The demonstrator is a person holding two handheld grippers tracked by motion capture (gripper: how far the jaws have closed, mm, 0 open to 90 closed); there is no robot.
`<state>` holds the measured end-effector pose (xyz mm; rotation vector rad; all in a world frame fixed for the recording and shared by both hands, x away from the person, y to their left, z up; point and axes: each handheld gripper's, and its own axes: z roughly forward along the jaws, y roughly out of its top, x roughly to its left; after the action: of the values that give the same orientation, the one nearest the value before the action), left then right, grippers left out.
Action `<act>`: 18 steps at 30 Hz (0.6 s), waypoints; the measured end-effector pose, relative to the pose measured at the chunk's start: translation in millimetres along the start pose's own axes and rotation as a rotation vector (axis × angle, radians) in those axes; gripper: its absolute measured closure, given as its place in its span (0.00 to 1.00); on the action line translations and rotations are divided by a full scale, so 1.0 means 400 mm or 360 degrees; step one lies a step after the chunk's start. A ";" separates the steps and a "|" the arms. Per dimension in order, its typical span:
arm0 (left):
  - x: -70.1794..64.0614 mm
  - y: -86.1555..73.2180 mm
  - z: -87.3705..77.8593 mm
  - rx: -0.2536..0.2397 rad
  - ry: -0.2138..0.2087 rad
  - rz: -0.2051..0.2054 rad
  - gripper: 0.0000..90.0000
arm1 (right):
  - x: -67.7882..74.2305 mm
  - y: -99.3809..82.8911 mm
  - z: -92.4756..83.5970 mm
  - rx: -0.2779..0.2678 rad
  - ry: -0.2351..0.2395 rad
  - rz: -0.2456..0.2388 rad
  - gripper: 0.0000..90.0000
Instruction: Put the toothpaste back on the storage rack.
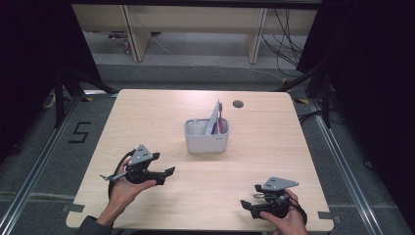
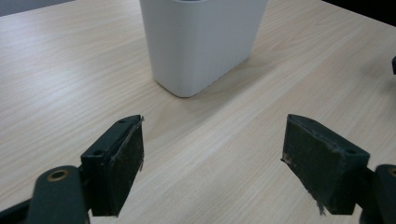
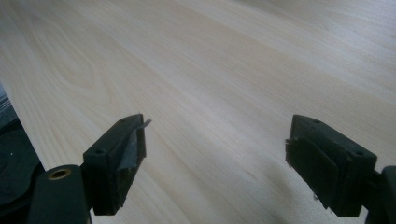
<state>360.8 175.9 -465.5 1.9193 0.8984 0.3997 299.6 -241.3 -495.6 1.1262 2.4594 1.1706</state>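
Resting low over table, left hand-held gripper facing holder, jaws apart

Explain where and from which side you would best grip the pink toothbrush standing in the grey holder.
Grip the toothbrush on the part that rises above the rim of the holder, coming down from above. It stands nearly upright in the right-hand compartment beside a pale tube, so the walls block any sideways approach lower down. The open left gripper is nearer; whether the jaws fit between the two is hard to tell.
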 end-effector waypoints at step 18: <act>0.013 -0.079 -0.019 0.0051 0.0033 0.0022 0.21 | 0.000 0.004 -0.002 -0.0001 0.0026 0.0018 0.23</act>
<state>346.5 193.5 -489.6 1.9546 0.9103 0.4162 300.2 -241.1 -493.8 1.1363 2.4678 1.1889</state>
